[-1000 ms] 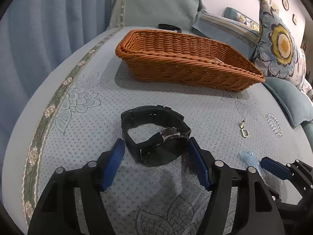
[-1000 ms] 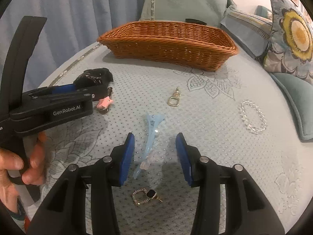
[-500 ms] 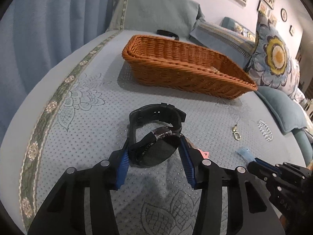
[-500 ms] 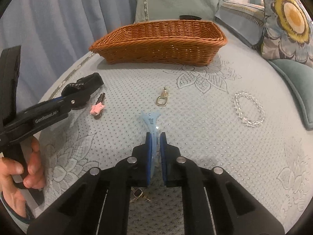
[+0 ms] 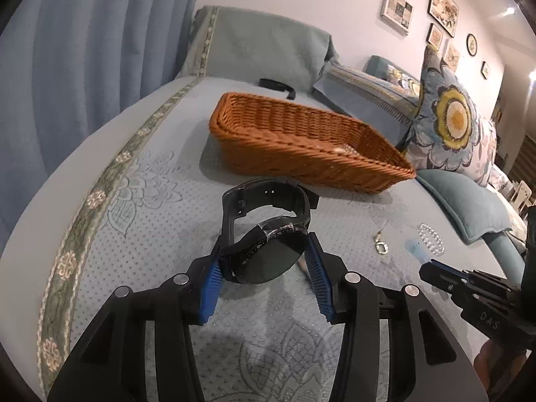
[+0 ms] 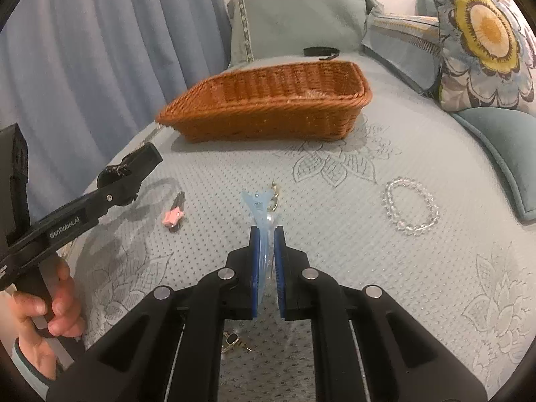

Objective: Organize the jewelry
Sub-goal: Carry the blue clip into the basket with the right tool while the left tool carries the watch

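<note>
Blue curtains [image 5: 83, 50], framed pictures [image 5: 397, 11]

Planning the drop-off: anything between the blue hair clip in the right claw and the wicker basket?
Nothing visible blocks it. The blue hair clip is clamped in the right claw; a gold clasp lies flat on the bedspread just beyond it, and the basket has an open top.

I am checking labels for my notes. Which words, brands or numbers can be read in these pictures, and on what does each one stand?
"GenRobot.AI": on the side of the left gripper, in the right wrist view; the first letters are soft.
"DAS": on the body of the right gripper, in the left wrist view.
Black watch bezel marks: too small to read.
Framed wall pictures: no readable text.
</note>
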`<state>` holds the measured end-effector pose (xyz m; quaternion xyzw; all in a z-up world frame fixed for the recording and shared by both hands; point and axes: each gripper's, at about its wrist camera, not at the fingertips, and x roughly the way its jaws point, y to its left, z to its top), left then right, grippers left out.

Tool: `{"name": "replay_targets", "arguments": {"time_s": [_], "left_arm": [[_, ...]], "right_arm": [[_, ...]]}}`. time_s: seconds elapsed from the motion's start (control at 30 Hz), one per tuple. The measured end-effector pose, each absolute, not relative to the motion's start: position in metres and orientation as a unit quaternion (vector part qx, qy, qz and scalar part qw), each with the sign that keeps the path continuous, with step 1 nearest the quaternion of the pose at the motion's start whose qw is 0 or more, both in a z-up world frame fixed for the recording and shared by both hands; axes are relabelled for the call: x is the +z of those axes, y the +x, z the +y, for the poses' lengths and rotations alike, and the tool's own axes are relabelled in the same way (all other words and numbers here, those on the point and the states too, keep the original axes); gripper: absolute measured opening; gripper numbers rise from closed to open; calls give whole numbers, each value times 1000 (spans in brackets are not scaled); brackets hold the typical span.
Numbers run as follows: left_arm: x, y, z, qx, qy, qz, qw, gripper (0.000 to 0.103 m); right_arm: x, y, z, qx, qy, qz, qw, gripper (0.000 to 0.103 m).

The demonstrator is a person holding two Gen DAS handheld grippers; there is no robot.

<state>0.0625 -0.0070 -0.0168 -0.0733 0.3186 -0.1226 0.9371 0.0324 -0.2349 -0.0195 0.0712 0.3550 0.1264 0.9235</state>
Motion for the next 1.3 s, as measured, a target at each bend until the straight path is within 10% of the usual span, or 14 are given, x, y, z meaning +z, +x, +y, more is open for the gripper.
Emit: {"name": "replay_targets", "arguments": {"time_s": [0.7,1.3], "left_arm": [[68,124,-45,-155,-34,244,957,44],[26,232,-63,-160,-44,307,937,44]], "right_arm": [[104,126,-240,125,49,254,958,7],[36,271,-235,118,79,392,909,7]]}}
